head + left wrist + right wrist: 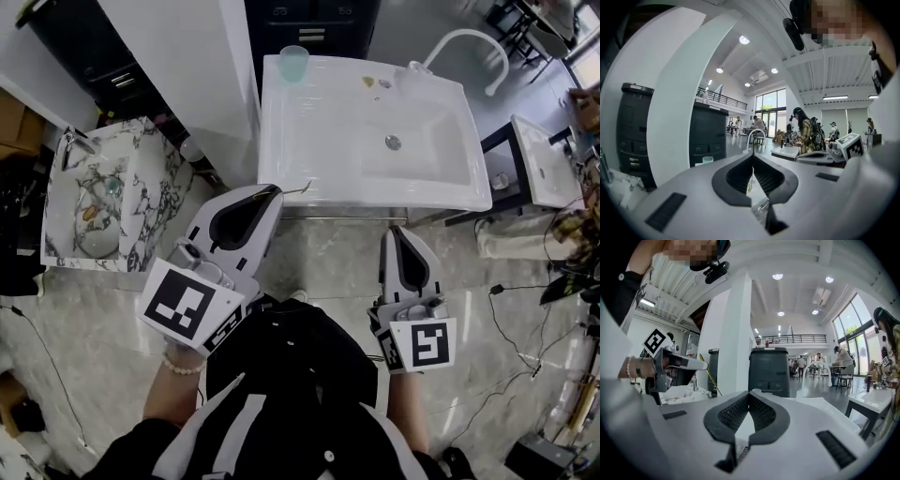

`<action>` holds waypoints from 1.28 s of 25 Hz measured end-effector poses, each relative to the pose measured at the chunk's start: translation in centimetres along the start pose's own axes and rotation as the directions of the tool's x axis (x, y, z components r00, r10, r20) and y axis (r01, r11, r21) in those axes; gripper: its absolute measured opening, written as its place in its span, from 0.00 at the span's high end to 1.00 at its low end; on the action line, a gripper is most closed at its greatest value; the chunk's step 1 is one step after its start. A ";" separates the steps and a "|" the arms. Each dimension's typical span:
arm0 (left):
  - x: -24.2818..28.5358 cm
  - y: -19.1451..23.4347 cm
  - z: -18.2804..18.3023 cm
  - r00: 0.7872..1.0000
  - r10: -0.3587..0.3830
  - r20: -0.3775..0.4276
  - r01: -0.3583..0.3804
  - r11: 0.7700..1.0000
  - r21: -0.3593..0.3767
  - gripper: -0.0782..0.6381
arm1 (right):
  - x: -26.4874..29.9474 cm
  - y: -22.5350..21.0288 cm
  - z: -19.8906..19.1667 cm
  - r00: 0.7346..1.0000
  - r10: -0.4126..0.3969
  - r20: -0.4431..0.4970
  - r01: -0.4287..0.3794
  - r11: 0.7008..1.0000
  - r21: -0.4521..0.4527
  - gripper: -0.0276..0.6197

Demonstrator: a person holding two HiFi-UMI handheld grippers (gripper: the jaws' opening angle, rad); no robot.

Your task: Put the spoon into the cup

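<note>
Gripping the spoon (298, 191), your left gripper (272, 193) has its jaws clenched on the thin handle. In the left gripper view the spoon (751, 180) shows edge-on as a thin line pinched between the closed pads of that gripper (753, 155). From the head view its free end pokes out to the right of the tips, just over the near edge of the white basin surface (328, 169), toward the left side.

The cup (293, 64) is pale green, upright, at the far left corner of that surface, well apart from the spoon. The left gripper view catches it low and to the left (707, 160), beyond the gripper body.

Your right gripper (396, 232) is held near the basin's near edge, right of the left one. Its jaws are pressed together with nothing between them, as seen in its own view (749, 393).

Further out: drain (393, 142) in the basin bowl, white curved faucet (469, 42) at the far right. A marble-patterned sink (150, 187) stands to the left, apart from the white one.
</note>
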State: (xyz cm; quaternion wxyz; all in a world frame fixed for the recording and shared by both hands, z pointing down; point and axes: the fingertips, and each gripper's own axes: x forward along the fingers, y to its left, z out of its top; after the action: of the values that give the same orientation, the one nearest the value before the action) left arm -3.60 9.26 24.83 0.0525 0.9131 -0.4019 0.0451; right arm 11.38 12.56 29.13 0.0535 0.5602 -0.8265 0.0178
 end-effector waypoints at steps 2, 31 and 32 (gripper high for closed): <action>-0.3 0.1 -0.1 1.000 0.020 0.001 -0.020 1.000 -0.002 0.88 | 0.3 0.3 -0.2 1.000 0.025 -0.003 -0.025 1.000 0.000 0.96; 2.2 1.3 -0.8 1.000 0.022 -0.019 -0.022 1.000 -0.003 0.88 | 1.1 -1.8 -2.1 0.999 0.010 -0.048 -0.009 1.000 0.026 0.96; 2.6 1.6 -0.8 1.000 0.025 -0.019 -0.025 1.000 -0.004 0.88 | 1.5 -2.0 -1.9 0.999 0.012 -0.047 -0.010 1.000 0.025 0.96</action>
State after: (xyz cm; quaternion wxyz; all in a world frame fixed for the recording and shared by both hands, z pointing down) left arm -3.12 6.39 25.99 0.0579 0.9074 -0.4127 0.0537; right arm 12.83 10.57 31.14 0.0662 0.5556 -0.8278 0.0414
